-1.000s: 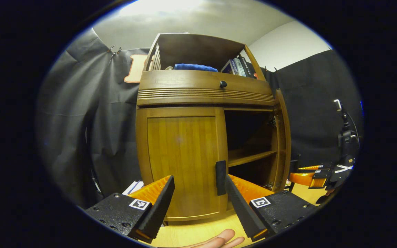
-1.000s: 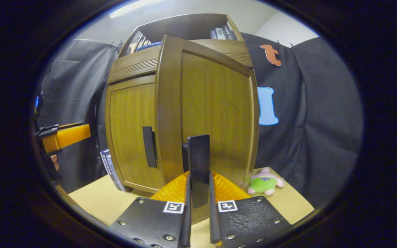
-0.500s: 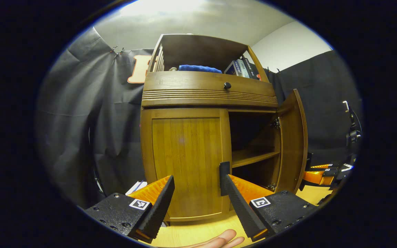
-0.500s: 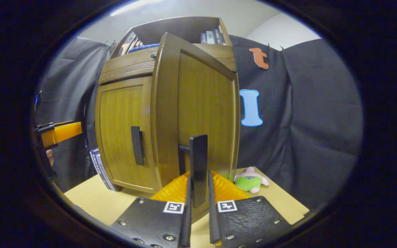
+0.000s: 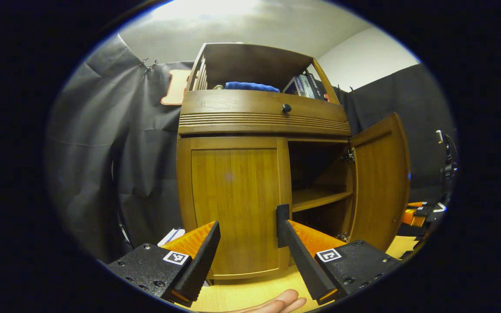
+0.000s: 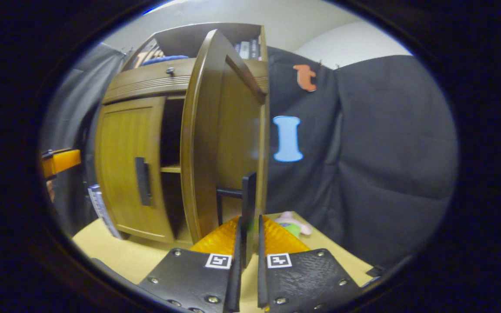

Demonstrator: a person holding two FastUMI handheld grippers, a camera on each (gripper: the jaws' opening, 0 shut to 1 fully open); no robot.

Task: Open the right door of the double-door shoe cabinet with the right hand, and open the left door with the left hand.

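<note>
A brown wooden shoe cabinet [image 5: 259, 117] stands on a light table. Its left door [image 5: 233, 204] is closed, with a dark vertical handle [image 5: 282, 219] at its right edge. My left gripper [image 5: 250, 243] is open just in front of that door, its right finger beside the handle. The right door [image 5: 379, 182] is swung wide, showing an inner shelf [image 5: 318, 199]. In the right gripper view, my right gripper [image 6: 247, 243] is shut on the right door's handle [image 6: 248, 204], the right door [image 6: 222, 152] edge-on ahead. The left door [image 6: 124, 169] and its handle [image 6: 142, 180] lie beyond.
A blue cloth [image 5: 250, 86] and books [image 5: 305, 85] sit in the cabinet's open top. A drawer knob [image 5: 286, 108] sticks out above the doors. A small plush toy [image 6: 292, 224] lies on the table [image 6: 115, 254] behind the open door. Fingers of a hand [image 5: 276, 303] show below my left gripper.
The right door has swung much farther open with my right gripper on its handle. My left gripper has barely moved in front of the closed left door.
</note>
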